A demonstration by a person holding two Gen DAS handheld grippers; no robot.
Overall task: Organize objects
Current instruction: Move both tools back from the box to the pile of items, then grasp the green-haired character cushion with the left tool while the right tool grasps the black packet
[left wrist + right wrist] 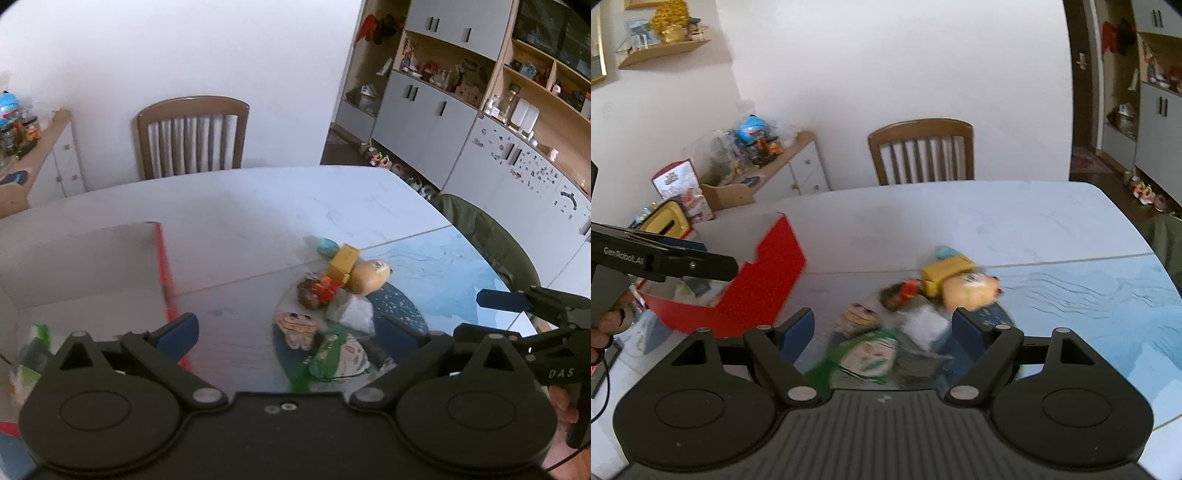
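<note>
With both the left gripper (288, 332) and right gripper (884, 328) held apart and empty above the pile (332, 314) beside the red box (768, 273), a pick seems pending, so a descent onto one item is needed

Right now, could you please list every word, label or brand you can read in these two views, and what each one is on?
"DAS": on the right gripper, seen from the left wrist camera.
"GenRobot.AI": on the left gripper, seen from the right wrist camera.
Green packet: print too blurred to read.
Yellow box: no legible text.
Printed carton on the sideboard: lettering too small to read.
</note>
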